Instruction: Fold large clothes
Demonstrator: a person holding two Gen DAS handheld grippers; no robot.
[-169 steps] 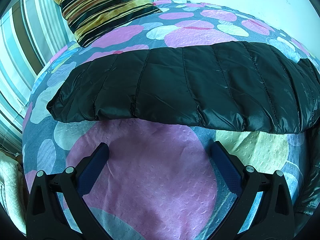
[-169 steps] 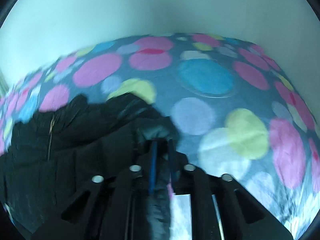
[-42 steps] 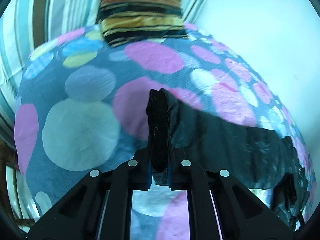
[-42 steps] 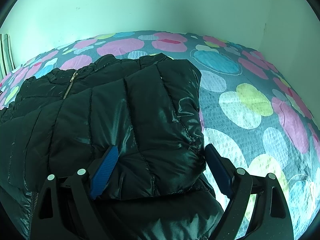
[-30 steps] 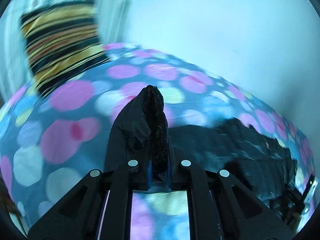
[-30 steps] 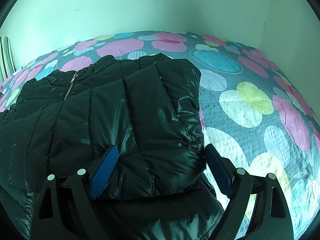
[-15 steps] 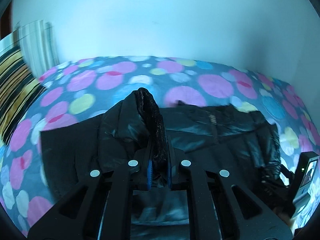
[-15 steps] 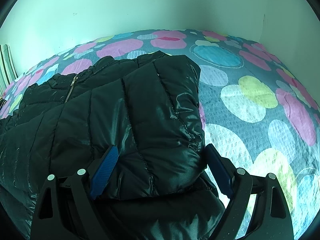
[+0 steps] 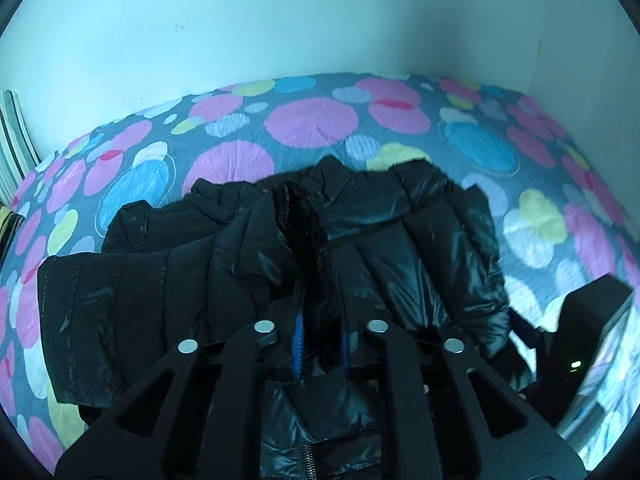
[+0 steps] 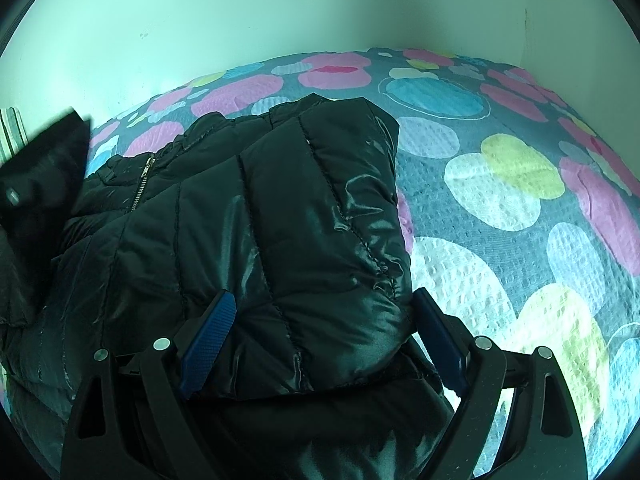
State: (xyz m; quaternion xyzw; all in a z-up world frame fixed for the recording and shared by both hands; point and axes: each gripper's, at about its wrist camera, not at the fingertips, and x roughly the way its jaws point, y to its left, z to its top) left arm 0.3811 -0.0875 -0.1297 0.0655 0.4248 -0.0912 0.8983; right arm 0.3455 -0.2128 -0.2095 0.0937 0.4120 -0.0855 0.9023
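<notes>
My left claw, its jaws just easing apart, has the fuzzy cuff of a black puffer jacket between its fingers over the jacket's middle, while my right claw stands wide open astride the folded sleeve, gripping nothing. The jacket looks light, soft and slick, best pinched at cuffs and hems. It lies mid-bed on the spotted bedspread, open cloth all around, walls behind.
</notes>
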